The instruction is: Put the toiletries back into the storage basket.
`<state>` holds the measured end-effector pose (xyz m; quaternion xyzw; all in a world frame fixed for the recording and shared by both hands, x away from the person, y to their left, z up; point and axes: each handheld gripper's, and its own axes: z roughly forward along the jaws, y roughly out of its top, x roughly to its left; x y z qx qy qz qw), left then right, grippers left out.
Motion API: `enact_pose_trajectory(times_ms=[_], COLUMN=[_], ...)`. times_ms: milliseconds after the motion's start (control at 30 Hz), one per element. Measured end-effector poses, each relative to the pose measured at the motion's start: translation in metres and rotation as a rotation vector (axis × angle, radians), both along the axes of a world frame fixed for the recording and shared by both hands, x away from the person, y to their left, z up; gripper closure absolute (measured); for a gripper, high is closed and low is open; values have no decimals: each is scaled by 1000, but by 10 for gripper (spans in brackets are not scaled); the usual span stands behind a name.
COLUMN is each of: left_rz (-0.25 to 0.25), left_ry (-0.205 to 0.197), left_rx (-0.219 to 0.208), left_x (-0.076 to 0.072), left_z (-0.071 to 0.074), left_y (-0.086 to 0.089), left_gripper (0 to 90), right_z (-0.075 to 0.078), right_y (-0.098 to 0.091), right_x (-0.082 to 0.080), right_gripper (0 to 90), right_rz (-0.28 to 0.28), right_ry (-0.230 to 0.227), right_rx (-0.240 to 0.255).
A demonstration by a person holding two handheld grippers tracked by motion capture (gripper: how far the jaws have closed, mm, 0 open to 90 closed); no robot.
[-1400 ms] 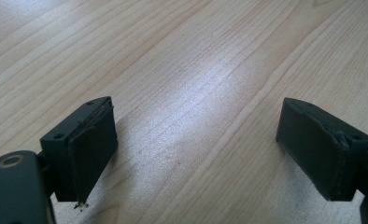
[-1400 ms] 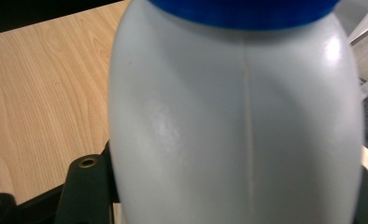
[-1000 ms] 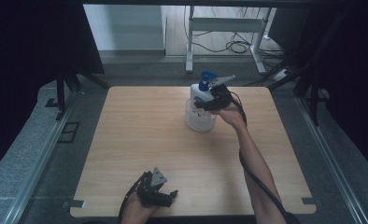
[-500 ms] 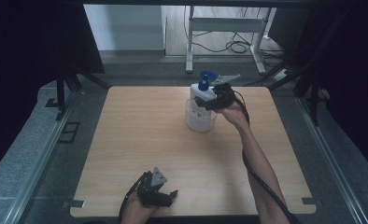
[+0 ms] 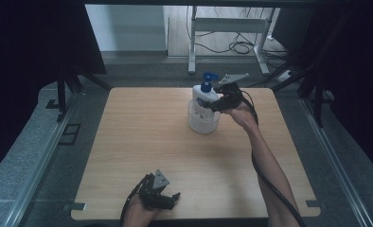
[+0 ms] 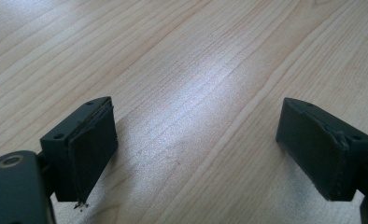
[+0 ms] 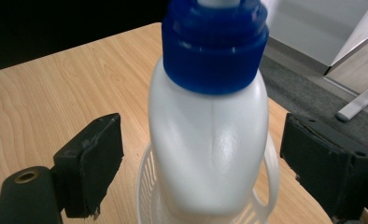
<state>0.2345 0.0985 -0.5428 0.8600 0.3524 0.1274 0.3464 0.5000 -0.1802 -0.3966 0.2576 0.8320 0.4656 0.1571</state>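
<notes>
Wooden table (image 5: 175,142): right claw (image 7: 201,158) just opened, straddling white pump bottle (image 7: 210,140) in basket (image 7: 147,191); left claw (image 6: 196,154) apart, empty

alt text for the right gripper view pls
A white pump bottle with a blue cap stands in a white slotted basket on a wooden table, between the right gripper's two black jaws, which have just been opening and stand clear of its sides.
</notes>
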Motion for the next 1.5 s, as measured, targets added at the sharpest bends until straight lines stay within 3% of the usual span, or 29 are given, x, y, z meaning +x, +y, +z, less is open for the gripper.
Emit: enact_pose_trajectory(times_ms=[667, 1133, 1500], left_rz=[2, 0, 5], left_ry=[-1, 0, 0], left_rx=[-3, 1, -5], left_x=[0, 0, 0], left_z=[0, 0, 0], left_y=[0, 0, -1], left_gripper=[119, 119, 119], right_z=[8, -2, -19], right_y=[-12, -29, -42], right_x=[-24, -46, -67], right_gripper=[85, 49, 31], right_rz=[6, -6, -10], right_ry=[-30, -14, 3], right_rx=[-18, -46, -71])
